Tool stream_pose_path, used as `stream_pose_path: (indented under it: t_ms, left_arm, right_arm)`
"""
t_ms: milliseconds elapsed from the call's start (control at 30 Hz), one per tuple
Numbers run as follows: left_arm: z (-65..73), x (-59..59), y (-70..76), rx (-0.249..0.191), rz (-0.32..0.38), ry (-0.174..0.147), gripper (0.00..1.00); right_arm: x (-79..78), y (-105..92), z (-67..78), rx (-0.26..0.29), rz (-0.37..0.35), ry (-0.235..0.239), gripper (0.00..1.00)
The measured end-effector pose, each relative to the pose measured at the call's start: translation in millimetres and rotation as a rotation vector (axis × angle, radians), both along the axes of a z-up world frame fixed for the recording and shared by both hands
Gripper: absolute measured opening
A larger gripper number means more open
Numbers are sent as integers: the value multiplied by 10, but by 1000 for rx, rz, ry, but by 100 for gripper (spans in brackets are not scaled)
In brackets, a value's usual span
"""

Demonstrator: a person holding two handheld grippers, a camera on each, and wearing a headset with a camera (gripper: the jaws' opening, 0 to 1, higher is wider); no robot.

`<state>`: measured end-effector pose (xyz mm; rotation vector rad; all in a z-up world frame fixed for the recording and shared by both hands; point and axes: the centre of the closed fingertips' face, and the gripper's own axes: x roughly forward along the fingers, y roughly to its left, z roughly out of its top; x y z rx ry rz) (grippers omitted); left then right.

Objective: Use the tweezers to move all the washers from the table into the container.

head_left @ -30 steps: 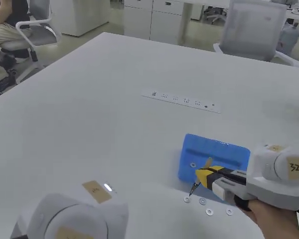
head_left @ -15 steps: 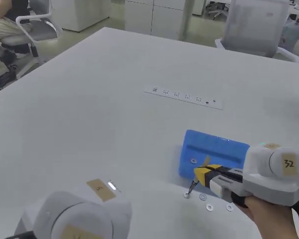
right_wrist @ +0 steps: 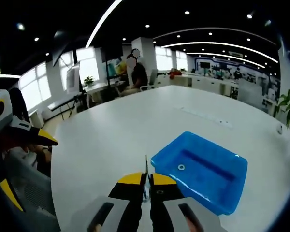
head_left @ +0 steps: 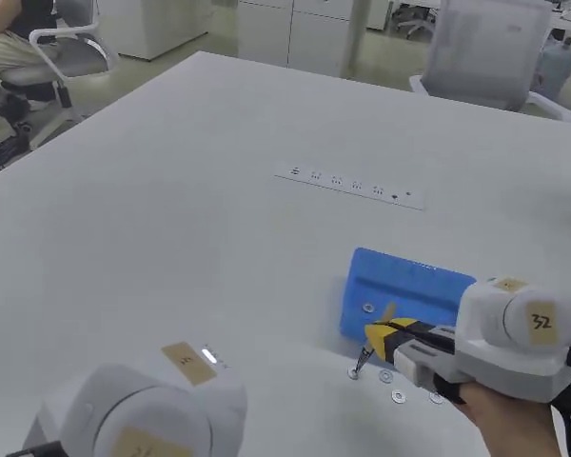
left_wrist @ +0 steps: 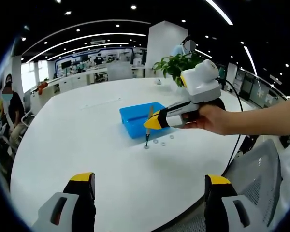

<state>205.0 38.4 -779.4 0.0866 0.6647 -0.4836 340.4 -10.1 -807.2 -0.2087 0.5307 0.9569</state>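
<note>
tweezers tip has dropped onto the leftmost washer, lower centre, beside the container. Right gripper jaws pinching the tweezers; left gripper jaws spread, idle. Pickup looks next.

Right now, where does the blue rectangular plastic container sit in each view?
Head view: blue rectangular plastic container lower right of centre.
Left gripper view: container just above centre.
Right gripper view: container lower right.
Shared landmark: the yellow-tipped right gripper, shut on metal tweezers, at the container's edge.
</note>
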Motion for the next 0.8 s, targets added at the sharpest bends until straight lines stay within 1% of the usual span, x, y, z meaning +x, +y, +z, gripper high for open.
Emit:
stream_pose_path:
  t_ms: [33,100,167,200,300,400,433,533,667,800]
  left_arm:
    - [0,-1,-3,0,0,0,96]
    - [-1,-3,-10,1,-1,-1,97]
    - [-3,-7,-16,4,-1,-2,97]
    - [-6,-8,-19,6,-3,-2,97]
    - [-8,-20,-13,23,-10,-1,97]
    - [0,-30,2,26,-9,-3,97]
    - [3,-32,7,26,-7,-3,97]
    - [3,-40,13,30,-8,-1,98]
    - [14,-40,-5,28,-9,-1,98]
    - [1,-36,-57,26,-20,2,98]
  right_arm:
    - [-42,17,-3,-12,16,-12,0]
    - [-76,38,-5,-36,29,-30,0]
    - [-66,49,-8,-68,35,-57,0]
    - [-63,58,-9,-76,40,-62,0]
    - [-32,64,-5,-78,33,-50,0]
    - [-4,43,-5,-73,26,-33,0]
    - [-15,38,0,-62,26,-16,0]
    - [-14,11,59,-45,18,-21,0]
    - [-15,-25,151,-20,8,-6,0]
    - [0,-69,286,-1,2,-29,0]
